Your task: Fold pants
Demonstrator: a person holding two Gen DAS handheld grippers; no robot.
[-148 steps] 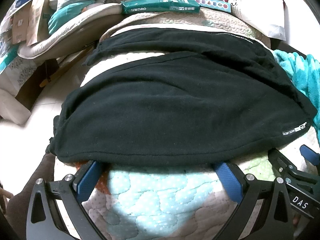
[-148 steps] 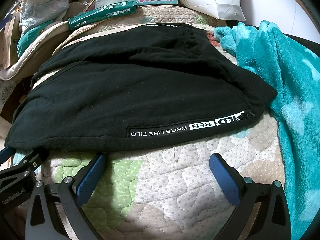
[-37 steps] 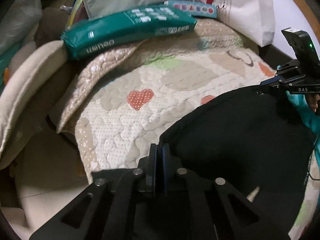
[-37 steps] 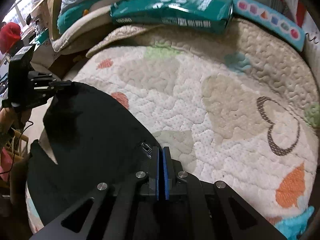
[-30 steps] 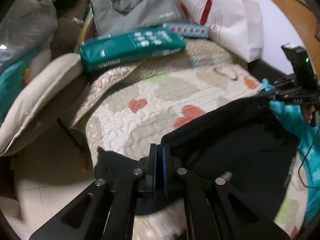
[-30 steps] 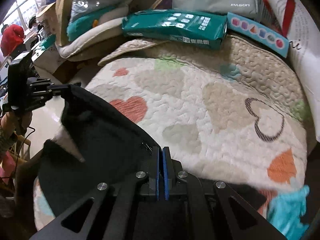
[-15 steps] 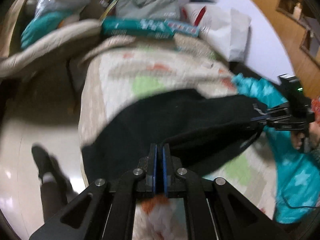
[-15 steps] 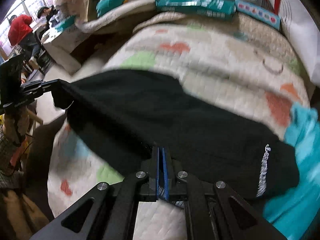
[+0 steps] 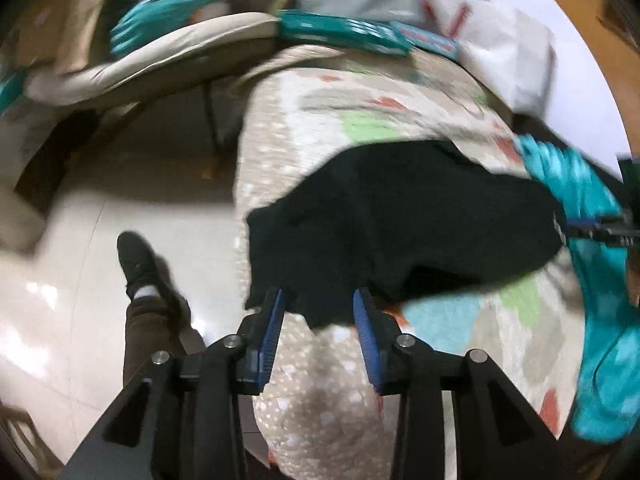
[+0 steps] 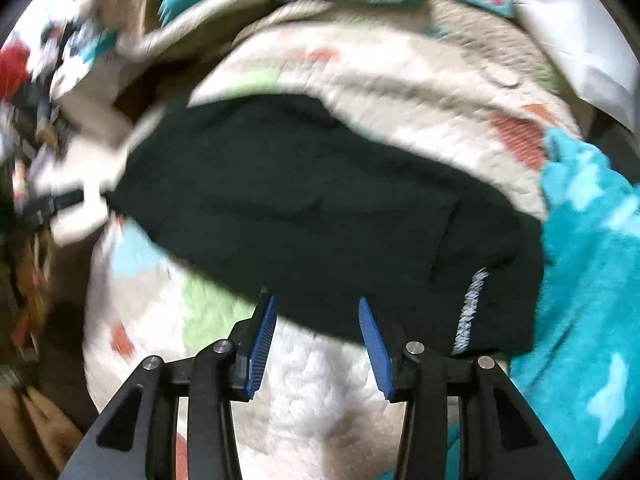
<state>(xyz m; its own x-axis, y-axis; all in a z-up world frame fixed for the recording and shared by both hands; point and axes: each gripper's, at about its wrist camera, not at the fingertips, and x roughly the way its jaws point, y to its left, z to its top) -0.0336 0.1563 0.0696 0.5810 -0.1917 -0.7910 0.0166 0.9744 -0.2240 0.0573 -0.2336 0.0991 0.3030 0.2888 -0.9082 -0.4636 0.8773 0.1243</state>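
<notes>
The black pants (image 9: 404, 220) lie folded over on a quilted patterned mat (image 9: 360, 108), near its front end. My left gripper (image 9: 319, 296) is open, its blue pads on either side of the pants' near left corner, which hangs between them. In the right wrist view the pants (image 10: 320, 208) show a white lettered strip at their right edge. My right gripper (image 10: 315, 300) is open at the pants' near edge. The right gripper also shows at the right of the left wrist view (image 9: 600, 232). Both views are motion-blurred.
A teal fleece blanket (image 10: 592, 264) lies right of the pants. Teal packets (image 9: 344, 34), a grey bag and a white bag sit at the mat's far end. A cushioned seat (image 9: 132, 64) and tiled floor lie left, with a person's black shoe (image 9: 136, 260) on it.
Both grippers have opened and let go of the pants, which now rest doubled over on the mat. Both have pulled back toward the near edge since half a second ago.
</notes>
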